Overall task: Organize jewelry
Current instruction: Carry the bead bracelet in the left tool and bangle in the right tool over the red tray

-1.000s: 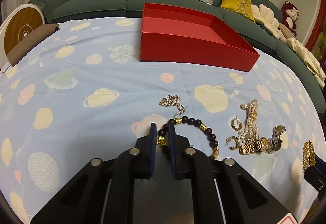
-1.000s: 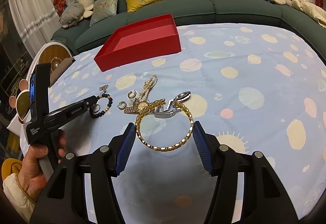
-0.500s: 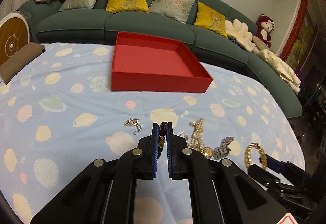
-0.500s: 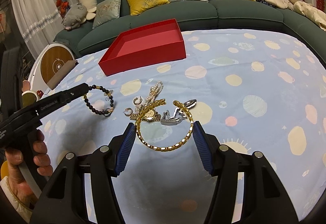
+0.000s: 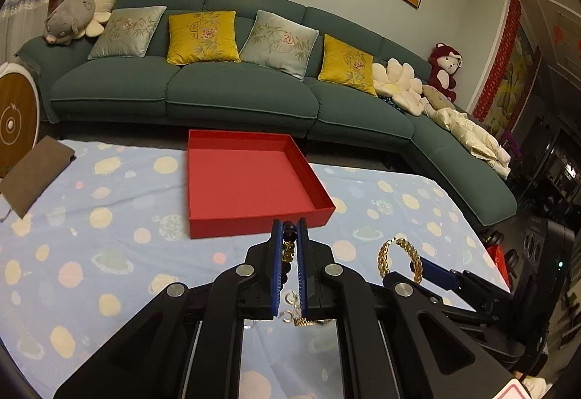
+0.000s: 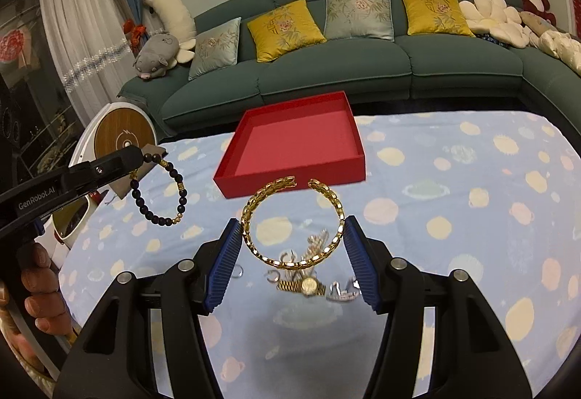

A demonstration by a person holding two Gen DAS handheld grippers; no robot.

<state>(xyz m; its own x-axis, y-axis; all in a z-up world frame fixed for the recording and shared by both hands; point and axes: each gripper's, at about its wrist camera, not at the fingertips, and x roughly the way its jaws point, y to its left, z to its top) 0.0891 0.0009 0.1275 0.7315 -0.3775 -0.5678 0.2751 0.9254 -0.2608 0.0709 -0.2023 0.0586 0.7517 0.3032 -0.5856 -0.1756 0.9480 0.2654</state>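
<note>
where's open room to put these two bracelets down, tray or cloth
The red tray is bare inside, wall to wall. The cloth right of the tray is also free. The crowded spot is the jewelry pile beneath the right gripper, which holds the gold bracelet; the left gripper holds the bead bracelet.

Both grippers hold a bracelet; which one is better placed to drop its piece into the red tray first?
Probably left: the left gripper with the dark beaded bracelet sits nearly at the red tray wall; the right gripper holds the gold chain bangle farther back.
</note>
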